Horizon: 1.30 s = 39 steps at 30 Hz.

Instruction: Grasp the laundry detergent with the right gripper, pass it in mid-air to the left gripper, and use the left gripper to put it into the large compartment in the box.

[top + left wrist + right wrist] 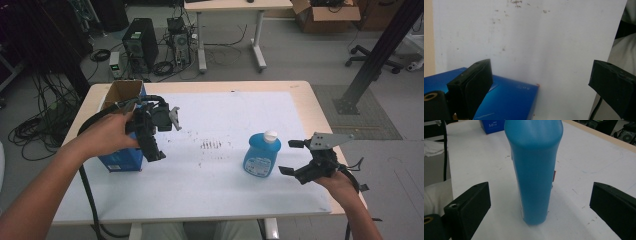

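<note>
A blue bottle (262,154) with a white cap stands upright on the white mat (225,195), right of centre. My right gripper (289,157) is just to its right at table height, open, its jaws pointing at the bottle. In the right gripper view the bottle (534,170) stands between and a little beyond the spread jaws, untouched. My left gripper (155,150) hangs over the blue box (122,159) at the table's left, pointing down and open. The left gripper view looks down past the box's corner (509,98) onto bare mat.
An open cardboard carton (121,92) sits behind the blue box at the table's far left. Dark smudges (211,145) mark the mat's centre. Beyond the table are computer towers (140,42), cables, another desk and a black post (380,50).
</note>
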Each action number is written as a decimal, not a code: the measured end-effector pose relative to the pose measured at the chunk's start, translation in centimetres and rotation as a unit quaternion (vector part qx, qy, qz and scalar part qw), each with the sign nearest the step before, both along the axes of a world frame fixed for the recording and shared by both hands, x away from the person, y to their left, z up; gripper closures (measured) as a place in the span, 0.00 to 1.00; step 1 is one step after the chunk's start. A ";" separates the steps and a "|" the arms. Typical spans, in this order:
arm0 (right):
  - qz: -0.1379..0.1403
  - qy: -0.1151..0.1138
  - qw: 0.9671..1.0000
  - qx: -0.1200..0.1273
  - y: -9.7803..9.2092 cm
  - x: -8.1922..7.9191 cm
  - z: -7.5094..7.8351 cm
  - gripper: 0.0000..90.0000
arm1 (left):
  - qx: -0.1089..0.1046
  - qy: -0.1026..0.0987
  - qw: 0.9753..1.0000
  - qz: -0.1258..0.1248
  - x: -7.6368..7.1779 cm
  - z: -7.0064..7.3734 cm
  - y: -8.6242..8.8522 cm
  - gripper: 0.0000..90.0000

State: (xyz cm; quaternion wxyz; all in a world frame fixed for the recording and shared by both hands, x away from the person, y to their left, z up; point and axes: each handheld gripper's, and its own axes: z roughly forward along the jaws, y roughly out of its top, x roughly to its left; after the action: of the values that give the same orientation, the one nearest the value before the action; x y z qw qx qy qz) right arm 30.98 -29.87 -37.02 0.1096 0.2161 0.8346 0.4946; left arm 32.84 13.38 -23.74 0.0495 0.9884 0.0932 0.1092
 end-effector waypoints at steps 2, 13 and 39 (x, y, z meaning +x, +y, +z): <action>0.000 0.000 1.000 0.003 0.1 0.1 -0.2 0.03 | 0.000 0.001 1.000 0.000 0.0 0.0 0.0 0.06; 0.000 -0.003 1.000 0.010 1.3 0.6 -1.4 0.03 | 0.000 0.001 1.000 0.002 0.0 0.0 0.1 0.06; 0.008 -0.008 0.999 0.035 4.3 1.9 -3.1 0.08 | -0.001 0.002 1.000 0.005 0.0 -0.1 0.3 0.06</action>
State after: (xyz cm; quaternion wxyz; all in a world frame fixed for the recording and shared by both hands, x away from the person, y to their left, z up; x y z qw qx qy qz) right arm 32.89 -25.53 -40.13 0.1043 0.2096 0.8174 0.5264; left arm 32.83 13.65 -23.85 0.0495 0.9881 0.0985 0.1076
